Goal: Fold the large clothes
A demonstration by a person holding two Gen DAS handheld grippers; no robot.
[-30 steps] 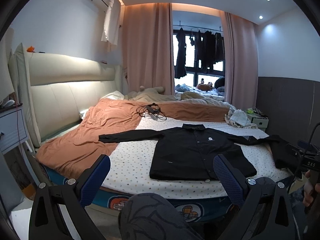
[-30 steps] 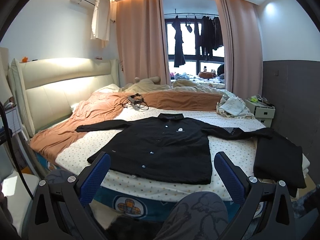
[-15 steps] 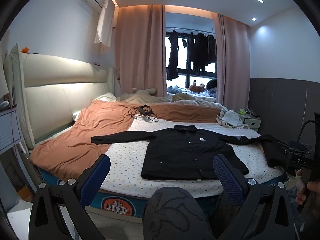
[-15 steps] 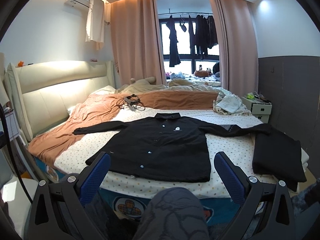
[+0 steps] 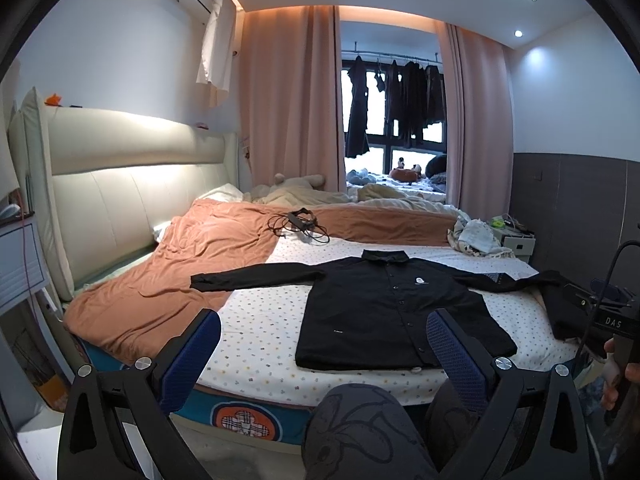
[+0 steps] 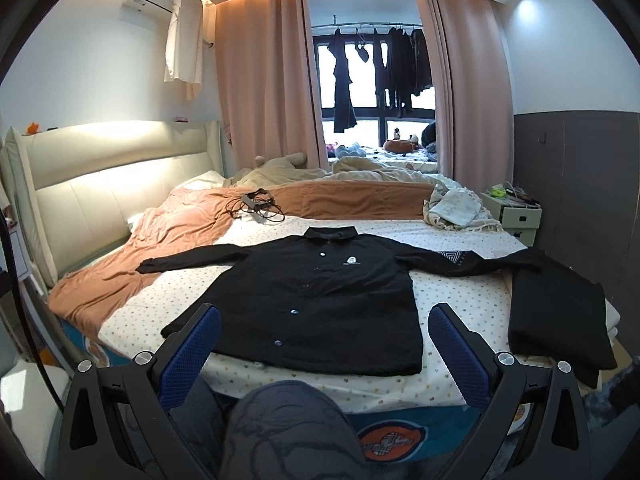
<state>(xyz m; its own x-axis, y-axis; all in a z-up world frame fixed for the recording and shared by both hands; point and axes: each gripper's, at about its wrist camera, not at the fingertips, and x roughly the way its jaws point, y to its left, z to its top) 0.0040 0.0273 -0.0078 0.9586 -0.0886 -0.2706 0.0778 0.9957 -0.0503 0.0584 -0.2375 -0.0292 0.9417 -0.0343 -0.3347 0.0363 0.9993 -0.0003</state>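
Note:
A black long-sleeved button shirt [image 5: 384,312] [image 6: 320,300] lies flat and face up on the dotted bed sheet, with both sleeves spread out to the sides. My left gripper [image 5: 324,356] is open and held well short of the bed, nothing between its blue pads. Equally wide open and empty, my right gripper [image 6: 324,356] hangs in front of the shirt's hem. The right gripper's body with a hand on it shows at the right edge of the left wrist view [image 5: 612,324]. A knee in patterned trousers [image 6: 288,432] fills the bottom of both views.
A folded black garment [image 6: 560,312] lies at the bed's right end. An orange blanket [image 5: 172,280] covers the left side, with a cable bundle [image 6: 256,206] on it. The padded headboard [image 5: 120,192] is on the left, a white nightstand [image 6: 516,212] at far right.
Both grippers have drawn back and shifted a little, so the bed and shirt look slightly smaller and lower. The shirt has not moved.

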